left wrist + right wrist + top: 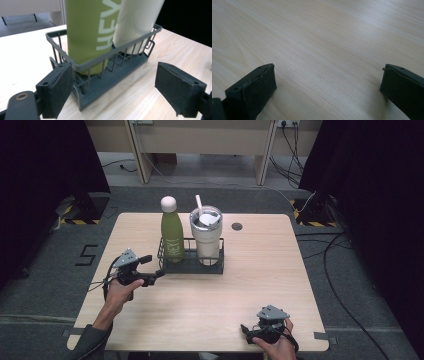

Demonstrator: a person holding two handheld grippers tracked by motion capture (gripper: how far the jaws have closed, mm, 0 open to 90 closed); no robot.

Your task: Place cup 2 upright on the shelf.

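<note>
Two drink containers sit in a dark wire rack [192,262] toward the far edge of the table [260,270], roughly mid-width; green bottle [172,235] with a pale round cap on the rack's left side, white tumbler [206,237] with lid and straw on its right side; both upright, side by side, we can't tell if they touch.

Left tool [150,267] is in our left hand [117,292] near the table's left edge, pointing at the rack's left end; jaws spread wide, nothing between them. In the left gripper view the rack [105,65] is right ahead; its near corner sits just inside the left-side jaw; whether pad and wire touch, we can't tell; the other jaw is well clear over bare wood. Bottle [87,32] shows white lettering "HEY"; tumbler [136,22] stands beyond it in the same rack.

Right tool [248,332] is in our right hand [277,345] at the near edge, toward the near right corner, well apart from the rack; grey plate on top. In the right gripper view its jaws stand wide apart, empty, low over plain table [324,42].

Small dark round disc [237,226] sits in the table surface near the far edge, right of the tumbler.
</note>
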